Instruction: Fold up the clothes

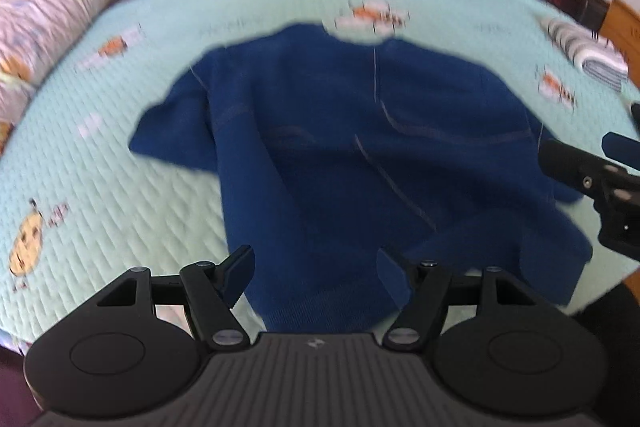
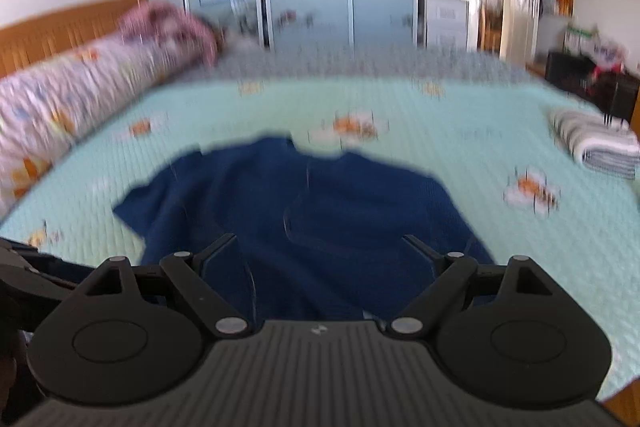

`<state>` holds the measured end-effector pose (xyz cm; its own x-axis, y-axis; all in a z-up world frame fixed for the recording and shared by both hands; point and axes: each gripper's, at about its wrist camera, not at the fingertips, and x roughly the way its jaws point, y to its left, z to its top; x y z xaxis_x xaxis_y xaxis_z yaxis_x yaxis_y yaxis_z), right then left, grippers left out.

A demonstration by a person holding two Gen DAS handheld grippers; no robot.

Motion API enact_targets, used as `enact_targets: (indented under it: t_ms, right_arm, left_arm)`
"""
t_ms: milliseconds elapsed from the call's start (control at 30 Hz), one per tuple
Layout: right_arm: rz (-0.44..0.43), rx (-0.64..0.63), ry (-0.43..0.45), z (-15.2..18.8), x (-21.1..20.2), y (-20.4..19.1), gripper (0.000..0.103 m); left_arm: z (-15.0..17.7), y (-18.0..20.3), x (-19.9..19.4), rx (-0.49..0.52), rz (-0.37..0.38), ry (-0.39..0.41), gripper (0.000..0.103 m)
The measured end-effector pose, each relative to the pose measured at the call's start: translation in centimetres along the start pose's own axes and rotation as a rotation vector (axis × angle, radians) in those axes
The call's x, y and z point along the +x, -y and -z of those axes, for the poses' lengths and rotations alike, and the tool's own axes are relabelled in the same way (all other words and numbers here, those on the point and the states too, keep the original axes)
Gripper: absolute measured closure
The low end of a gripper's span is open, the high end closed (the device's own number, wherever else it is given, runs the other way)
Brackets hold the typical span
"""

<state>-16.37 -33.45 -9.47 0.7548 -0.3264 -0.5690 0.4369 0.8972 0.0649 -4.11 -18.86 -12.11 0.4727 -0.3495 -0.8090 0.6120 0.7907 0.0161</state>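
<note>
Both claws are spread wide with nothing pinched: left gripper [image 1: 316, 273] and right gripper [image 2: 324, 255] hover over the shirt's near hem. Blue shirt [image 1: 340, 155] lies flat on the green bedspread [image 1: 120, 195], striped folded pile [image 2: 600, 147] off right.

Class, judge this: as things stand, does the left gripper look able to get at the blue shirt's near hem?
Probably yes. The left gripper is open, the blue shirt lies flat on the bedspread, and its hem sits between the fingers, nothing covering it.

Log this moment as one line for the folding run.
stage: pre-grasp | blue shirt: spread on bed, unfolded | left gripper: open | right gripper: open | blur: heavy
</note>
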Motion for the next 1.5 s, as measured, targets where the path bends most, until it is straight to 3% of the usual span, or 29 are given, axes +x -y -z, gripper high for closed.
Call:
enact_targets:
  t_ms: [167, 300, 700, 867, 1200, 1333, 1500]
  right_arm:
    - [0.036, 0.014, -0.130, 0.9, 1.9, 0.1, 0.016]
    - [0.040, -0.033, -0.180, 0.8, 2.6, -0.9, 0.016]
    - [-0.047, -0.053, -0.075, -3.0, 1.8, -3.2, 0.016]
    - [-0.066, -0.029, -0.050, -2.8, 1.6, -3.0, 0.016]
    - [-0.037, 0.119, -0.043, -1.3, 1.3, 0.7, 0.016]
    - [-0.031, 0.162, -0.018, -1.2, 1.2, 1.9, 0.016]
    - [-0.028, 0.177, 0.000, -1.1, 1.2, 2.5, 0.016]
  left_arm:
    - [1.3, 0.3, 1.5, 0.001, 0.020, -0.098, 0.033]
    - [1.6, 0.1, 2.1, -0.022, 0.028, -0.139, 0.033]
    - [1.5, -0.3, 1.9, -0.033, 0.021, -0.121, 0.033]
    - [1.0, -0.8, 1.2, -0.026, 0.023, -0.056, 0.033]
    - [-1.9, -1.6, -0.6, -0.036, 0.001, 0.170, 0.033]
    - [-3.1, -1.9, -1.2, -0.037, -0.006, 0.256, 0.041]
    - [-4.8, -1.7, -1.3, -0.033, -0.019, 0.295, 0.043]
